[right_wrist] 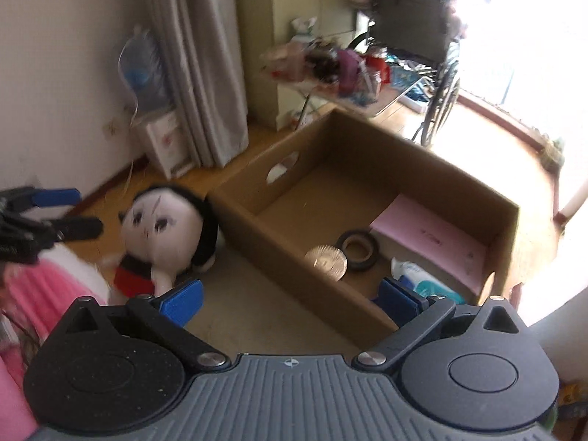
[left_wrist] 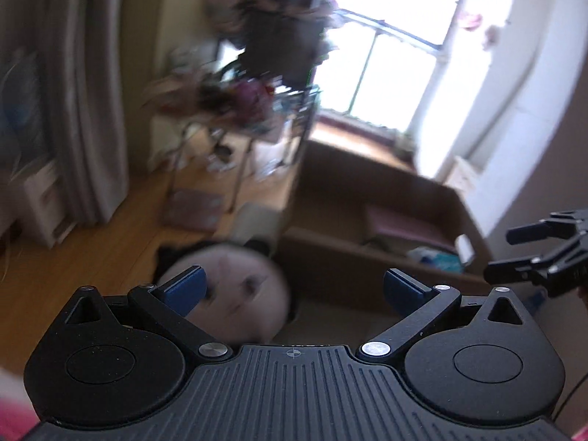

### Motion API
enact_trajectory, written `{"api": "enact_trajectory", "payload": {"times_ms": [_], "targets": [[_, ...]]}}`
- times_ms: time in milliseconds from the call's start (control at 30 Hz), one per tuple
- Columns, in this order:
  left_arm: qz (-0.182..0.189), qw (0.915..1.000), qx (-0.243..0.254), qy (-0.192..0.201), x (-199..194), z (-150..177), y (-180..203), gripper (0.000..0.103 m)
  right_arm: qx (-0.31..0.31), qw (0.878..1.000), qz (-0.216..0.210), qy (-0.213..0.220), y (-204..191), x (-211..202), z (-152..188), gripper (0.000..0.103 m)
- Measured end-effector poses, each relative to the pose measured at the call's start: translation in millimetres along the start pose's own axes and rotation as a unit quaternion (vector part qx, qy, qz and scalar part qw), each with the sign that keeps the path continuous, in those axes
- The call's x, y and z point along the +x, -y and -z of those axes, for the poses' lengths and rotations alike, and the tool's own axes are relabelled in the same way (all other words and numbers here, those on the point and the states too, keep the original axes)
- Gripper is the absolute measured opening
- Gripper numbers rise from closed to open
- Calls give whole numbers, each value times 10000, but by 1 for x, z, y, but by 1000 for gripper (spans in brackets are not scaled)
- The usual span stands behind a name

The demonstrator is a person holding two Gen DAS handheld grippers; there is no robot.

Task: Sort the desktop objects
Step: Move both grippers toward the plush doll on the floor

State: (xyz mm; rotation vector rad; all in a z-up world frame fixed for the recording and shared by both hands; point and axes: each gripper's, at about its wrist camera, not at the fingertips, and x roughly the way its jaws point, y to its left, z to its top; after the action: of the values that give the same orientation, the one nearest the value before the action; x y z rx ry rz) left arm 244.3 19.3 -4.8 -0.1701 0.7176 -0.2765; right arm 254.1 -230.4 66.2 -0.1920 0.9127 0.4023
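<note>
An open cardboard box (right_wrist: 279, 253) stands on the tabletop. Inside it lie a black tape roll (right_wrist: 358, 250), a round gold disc (right_wrist: 327, 260), a pink flat box (right_wrist: 430, 235) and a blue-white tissue pack (right_wrist: 422, 279). A plush doll (right_wrist: 161, 235) with a white face, black hair and red top lies left of the box, outside it. My right gripper (right_wrist: 290, 297) hovers open over the box's near wall, nothing between its blue pads. My left gripper (left_wrist: 294, 286) is open and empty above the blurred doll (left_wrist: 235, 294). Each view shows the other gripper, the right (left_wrist: 529, 253) and the left (right_wrist: 70, 211).
Pink and white fabric (right_wrist: 40, 290) lies at the lower left. Beyond the table are a wooden floor, a grey curtain (right_wrist: 205, 73), a plastic-covered fan (right_wrist: 141, 73), a cluttered folding table (right_wrist: 349, 73) and a wheelchair (right_wrist: 433, 55) by a bright window.
</note>
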Motion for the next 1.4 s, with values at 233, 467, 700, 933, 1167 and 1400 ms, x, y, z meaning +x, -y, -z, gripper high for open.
{"api": "enact_trajectory", "payload": {"times_ms": [233,467,700,933,1167,1400], "targets": [[-384,9987,-281,-159,-9,27,-15,103,-659,9978,75,34,-49,33,20,103],[-391,9988,-170,-249,46,-7,-43,103,-304,9980,-404,390,-66,61,20,103],[-190,9987,-241,-418,82,-23,-71,103,1423,9736,-1770,-251,-52,122,-1,103],[134,9960,-299,-829,110,-15,-81,103,2129,9492,-2173,-799,-58,185,-8,103],[193,9939,-289,-1042,126,-6,-78,103,2324,9323,-2543,-1097,-71,207,-13,103],[242,9921,-490,-1133,106,10,-78,103,2190,9286,-2738,-1220,-74,199,-17,103]]}}
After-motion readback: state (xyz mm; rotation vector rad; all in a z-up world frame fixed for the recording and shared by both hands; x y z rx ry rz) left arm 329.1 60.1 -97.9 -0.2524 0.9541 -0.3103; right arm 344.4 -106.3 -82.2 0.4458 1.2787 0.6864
